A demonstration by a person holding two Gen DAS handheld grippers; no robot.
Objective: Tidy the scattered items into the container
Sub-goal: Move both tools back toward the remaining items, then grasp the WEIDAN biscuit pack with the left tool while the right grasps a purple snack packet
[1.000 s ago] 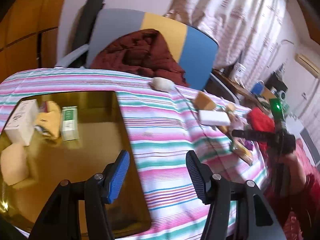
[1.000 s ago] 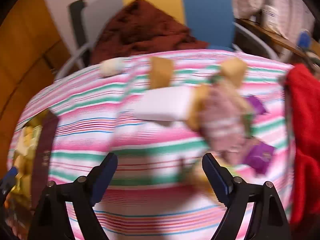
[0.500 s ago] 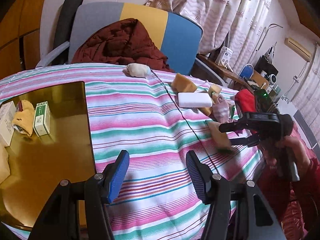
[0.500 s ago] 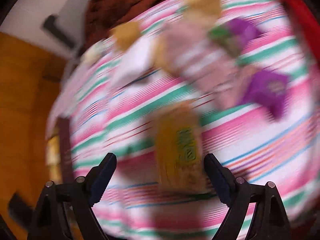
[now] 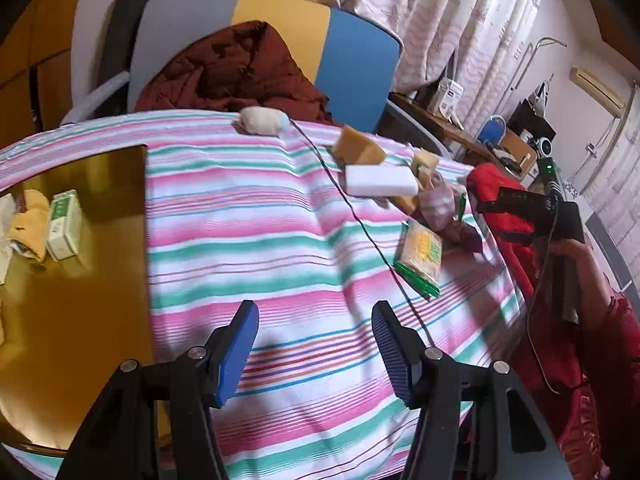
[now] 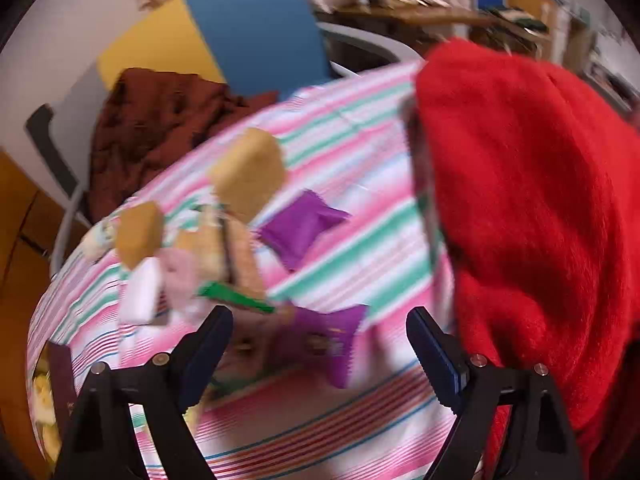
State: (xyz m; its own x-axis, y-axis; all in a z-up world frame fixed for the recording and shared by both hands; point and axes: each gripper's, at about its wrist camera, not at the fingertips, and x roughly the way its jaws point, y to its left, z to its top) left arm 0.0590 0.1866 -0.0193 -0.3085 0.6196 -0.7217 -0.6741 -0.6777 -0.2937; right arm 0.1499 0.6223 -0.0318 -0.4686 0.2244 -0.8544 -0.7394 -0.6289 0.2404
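A gold tray (image 5: 88,280) lies at the left of the striped table and holds a green-and-white box (image 5: 62,224) and a yellow cloth (image 5: 30,228). Scattered at the right are a yellow snack packet (image 5: 420,256), a white block (image 5: 380,180), tan sponges (image 5: 358,148) and a white bundle (image 5: 260,120). My left gripper (image 5: 314,344) is open and empty above the cloth. My right gripper (image 6: 320,356) is open and empty over a purple packet (image 6: 328,340); a second purple packet (image 6: 300,230) and sponges (image 6: 248,176) lie beyond. The right wrist view is blurred.
A red fleece (image 6: 532,208) covers the table's right edge. A chair with a dark red jacket (image 5: 232,76) stands behind the table. A black cable (image 5: 360,224) runs across the cloth. A cluttered desk (image 5: 496,140) stands at the far right.
My right gripper has swung from above the yellow snack packet to over the purple packets near the red fleece. My left gripper has shifted a little; the tray sits further left in its view.
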